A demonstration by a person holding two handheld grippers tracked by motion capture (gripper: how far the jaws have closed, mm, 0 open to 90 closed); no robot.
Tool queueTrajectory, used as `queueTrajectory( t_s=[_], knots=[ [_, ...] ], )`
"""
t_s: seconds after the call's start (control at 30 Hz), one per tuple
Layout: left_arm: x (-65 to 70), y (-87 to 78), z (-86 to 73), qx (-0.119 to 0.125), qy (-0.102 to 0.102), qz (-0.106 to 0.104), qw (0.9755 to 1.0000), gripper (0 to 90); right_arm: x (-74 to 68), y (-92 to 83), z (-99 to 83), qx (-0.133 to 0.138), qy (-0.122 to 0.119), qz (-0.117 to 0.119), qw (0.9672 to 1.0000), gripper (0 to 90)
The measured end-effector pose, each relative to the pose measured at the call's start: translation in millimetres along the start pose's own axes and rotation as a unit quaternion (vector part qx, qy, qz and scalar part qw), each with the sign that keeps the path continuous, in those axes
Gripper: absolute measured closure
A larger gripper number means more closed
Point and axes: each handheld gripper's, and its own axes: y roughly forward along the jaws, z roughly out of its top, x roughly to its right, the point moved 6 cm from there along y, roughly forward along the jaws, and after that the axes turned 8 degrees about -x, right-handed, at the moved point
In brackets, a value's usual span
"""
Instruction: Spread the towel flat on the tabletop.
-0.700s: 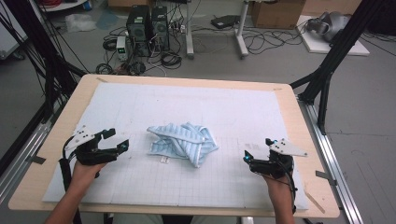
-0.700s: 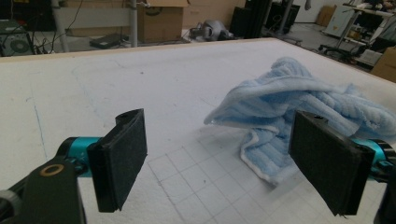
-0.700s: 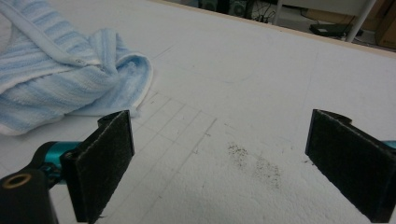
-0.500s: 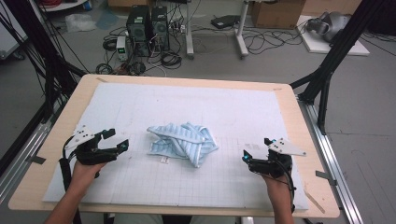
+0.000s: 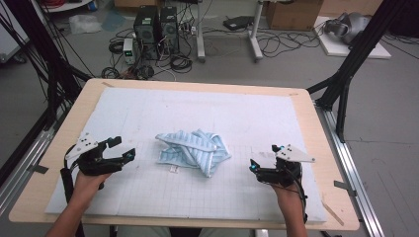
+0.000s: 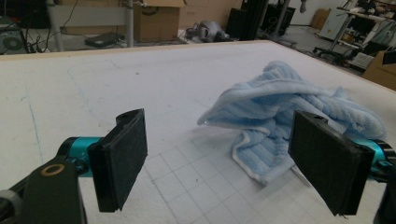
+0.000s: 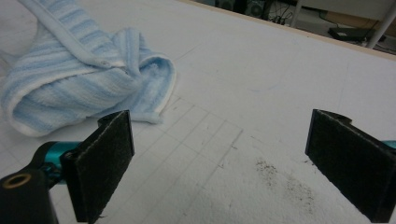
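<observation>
**Crumpled towel mid-table, both grippers spread & empty**

The towel [image 5: 193, 152] (light blue w/ paler stripes, white edging) lies bunched up near the middle of the white mat [image 5: 207, 113], just where the mat's printed grid begins. It's folded over itself in a loose heap, not flat; a small white tag pokes out at its near edge. In the left gripper view the towel [image 6: 289, 116] sits ahead & to the right, partly behind the right-hand jaw; in the right gripper view it [image 7: 79, 74] lies ahead at upper left, its hem resting on the grid lines.

Left gripper [image 5: 121, 147] is on the towel's left, low over the mat, near but not touching the cloth. Jaws stand wide apart w/ nothing between them (its own view shows bare mat in the gap). The hand [image 5: 89, 181] comes in from the bottom edge.

Right gripper [image 5: 264, 165] is on the towel's right, a bit nearer the person, also apart from the cloth. Jaws spread wide, nothing pinched; bare mat w/ some dark specks between them. Grey three-cornered plate on top.

Mat covers most of the wooden table [image 5: 316, 148]. Beyond the far edge: grey floor w/ PC towers [image 5: 157, 22], tangled cables, cardboard boxes. Black frame legs stand either side of the table.
</observation>
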Motion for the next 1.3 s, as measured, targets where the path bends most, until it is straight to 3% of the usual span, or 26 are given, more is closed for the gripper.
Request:
queueTrajectory(
  t_s=[0.23, 0.4, 0.53, 0.67, 0.9, 1.0, 1.03, 1.07, 1.1, 1.17, 1.2, 1.27, 1.3],
  knots=[
    [4.5, 7.3, 10.6, -0.008, -0.003, -0.024, 0.9997, 24.5, -3.1, 3.3, 1.1, -0.003, -0.004, 0.007, 1.0, 7.1],
    [12.7, 23.5, 26.5, -0.009, -0.001, -0.042, 0.9991, 24.5, -5.2, 6.2, 1.9, -0.005, -0.008, 0.013, 0.9999, 7.1],
    [26.6, 42.6, 41.8, -0.021, 0.028, -0.056, 0.9978, 24.5, -10.2, 10.2, 2.1, -0.012, -0.016, 0.016, 0.9997, 7.1],
    [43.5, 65.7, 50.7, -0.041, 0.059, -0.07, 0.995, 24.5, -11.9, 11.2, 2.4, -0.013, -0.019, 0.018, 0.9996, 7.1],
    [60.2, 103.1, 44.7, -0.095, 0.088, -0.075, 0.9888, 25.1, -12.6, 11.4, 2.8, -0.011, -0.021, 0.021, 0.9995, 7.1],
    [58.6, 114.0, 38.6, -0.117, 0.093, -0.068, 0.9865, 34.4, -13.9, 12.0, 3.1, -0.011, -0.023, 0.023, 0.9994, 7.1],
    [57.2, 117.2, 35.8, -0.125, 0.097, -0.064, 0.9853, 48.4, -15.3, 12.9, 3.2, -0.013, -0.023, 0.025, 0.9993, 7.1],
    [55.8, 119.8, 33.8, -0.13, 0.101, -0.061, 0.9845, 48.4, -15.3, 12.9, 3.2, -0.013, -0.023, 0.025, 0.9993, 7.1],
    [54.2, 121.2, 32.5, -0.133, 0.106, -0.058, 0.9837, 57.3, -16.4, 13.6, 3.4, -0.014, -0.021, 0.027, 0.9993, 7.1],
    [51.7, 122.9, 34.5, -0.118, 0.107, -0.056, 0.9856, 81.4, -18.8, 17.6, 4.1, -0.018, -0.025, 0.034, 0.9989, 7.8],
    [50.0, 123.5, 36.6, -0.109, 0.106, -0.05, 0.9871, 81.4, -18.8, 17.6, 4.1, -0.018, -0.025, 0.034, 0.9989, 7.8],
    [45.6, 125.2, 40.6, -0.108, 0.094, -0.048, 0.9885, 82.7, -26.9, 26.6, 6.1, -0.029, -0.027, 0.067, 0.997, 20.1],
    [43.6, 126.0, 43.3, -0.104, 0.093, -0.044, 0.9892, 82.7, -26.9, 26.6, 6.1, -0.029, -0.027, 0.067, 0.997, 20.1]
  ],
)
